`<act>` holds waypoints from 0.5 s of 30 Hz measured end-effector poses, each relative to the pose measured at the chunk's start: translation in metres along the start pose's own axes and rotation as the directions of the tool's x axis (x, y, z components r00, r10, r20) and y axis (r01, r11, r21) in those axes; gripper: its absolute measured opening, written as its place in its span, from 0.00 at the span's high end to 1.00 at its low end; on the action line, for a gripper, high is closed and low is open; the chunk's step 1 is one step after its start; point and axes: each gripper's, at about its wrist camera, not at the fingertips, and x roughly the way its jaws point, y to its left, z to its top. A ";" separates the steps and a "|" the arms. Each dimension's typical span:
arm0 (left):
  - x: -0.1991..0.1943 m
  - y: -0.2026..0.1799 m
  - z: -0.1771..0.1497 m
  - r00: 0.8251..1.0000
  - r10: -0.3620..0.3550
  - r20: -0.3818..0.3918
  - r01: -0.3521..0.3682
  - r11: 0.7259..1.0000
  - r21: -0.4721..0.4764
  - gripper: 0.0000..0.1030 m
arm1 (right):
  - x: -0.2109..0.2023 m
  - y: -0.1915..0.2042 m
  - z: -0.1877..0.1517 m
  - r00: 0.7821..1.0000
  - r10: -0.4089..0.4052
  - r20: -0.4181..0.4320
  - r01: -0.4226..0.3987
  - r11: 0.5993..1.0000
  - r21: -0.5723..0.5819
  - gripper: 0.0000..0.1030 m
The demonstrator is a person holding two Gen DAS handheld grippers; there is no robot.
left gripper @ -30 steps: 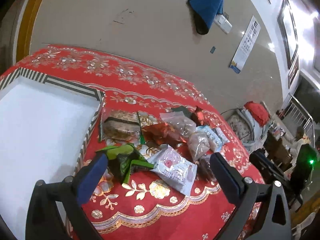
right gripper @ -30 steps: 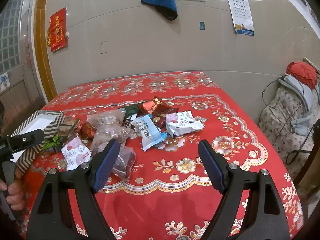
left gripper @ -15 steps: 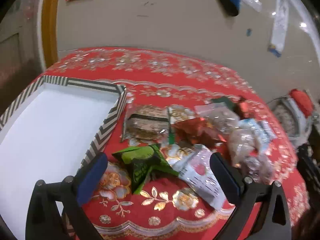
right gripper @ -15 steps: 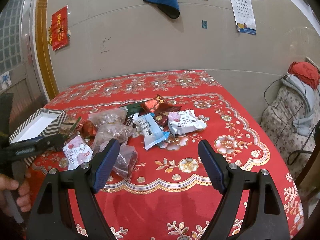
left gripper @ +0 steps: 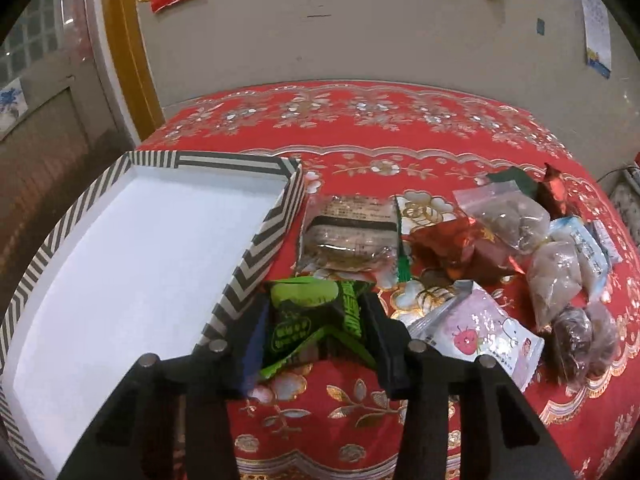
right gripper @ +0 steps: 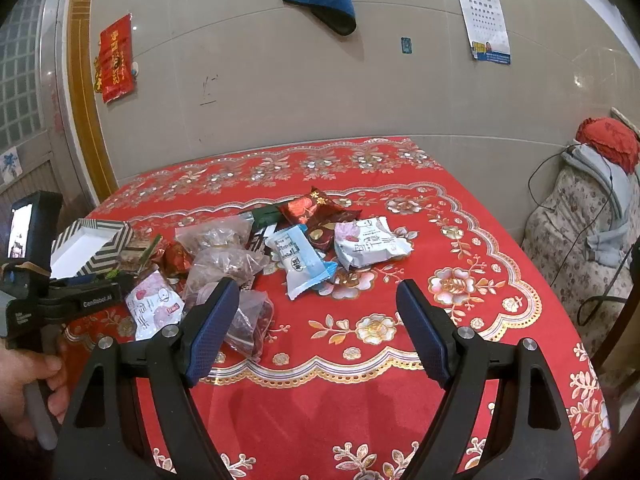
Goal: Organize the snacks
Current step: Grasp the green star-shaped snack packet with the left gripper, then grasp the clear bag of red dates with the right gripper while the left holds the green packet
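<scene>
The left hand-held gripper (left gripper: 316,330) clamps the green snack packet (left gripper: 316,316) between its fingers, beside the striped box (left gripper: 256,264). The right hand-held gripper (right gripper: 316,332) hangs wide open, holding nothing.

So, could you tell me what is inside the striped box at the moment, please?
The striped box shows only a bare white floor; no snack lies in the visible part. Its near corner is hidden behind the left gripper, which is shut on the green packet just outside the rim.
</scene>
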 end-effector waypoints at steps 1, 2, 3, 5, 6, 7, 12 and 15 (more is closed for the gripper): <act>-0.001 0.000 0.000 1.000 -0.003 0.003 0.003 1.000 0.003 0.56 | 0.000 0.000 0.000 1.000 0.000 0.000 0.000 1.000 0.001 0.21; -0.003 0.001 0.000 1.000 -0.009 0.005 0.009 1.000 0.001 0.56 | 0.000 0.000 0.000 1.000 0.001 -0.002 -0.001 1.000 0.002 0.21; -0.005 0.003 -0.001 1.000 -0.020 0.012 0.020 1.000 -0.005 0.56 | 0.001 0.001 0.000 1.000 0.006 -0.007 -0.006 1.000 0.000 0.21; -0.006 0.006 0.000 0.999 -0.040 0.020 0.040 0.999 -0.013 0.56 | 0.004 0.002 0.000 0.999 0.036 -0.027 -0.036 0.999 -0.005 0.21; -0.007 0.007 0.000 0.998 -0.054 0.024 0.054 0.998 -0.013 0.56 | 0.008 0.003 -0.001 0.996 0.081 -0.047 -0.080 0.997 0.006 0.21; -0.008 0.007 0.000 0.997 -0.066 0.027 0.067 0.998 -0.009 0.56 | 0.011 0.003 -0.002 0.988 0.136 -0.067 -0.134 0.991 0.026 0.21; -0.011 0.007 0.000 0.994 -0.103 0.022 0.103 0.995 0.010 0.56 | 0.029 0.027 -0.004 0.970 0.190 -0.154 -0.187 0.982 0.032 0.21; -0.012 0.008 0.001 0.994 -0.111 0.016 0.111 0.994 0.015 0.56 | 0.041 0.053 -0.003 0.977 0.099 -0.189 -0.110 0.993 -0.052 0.21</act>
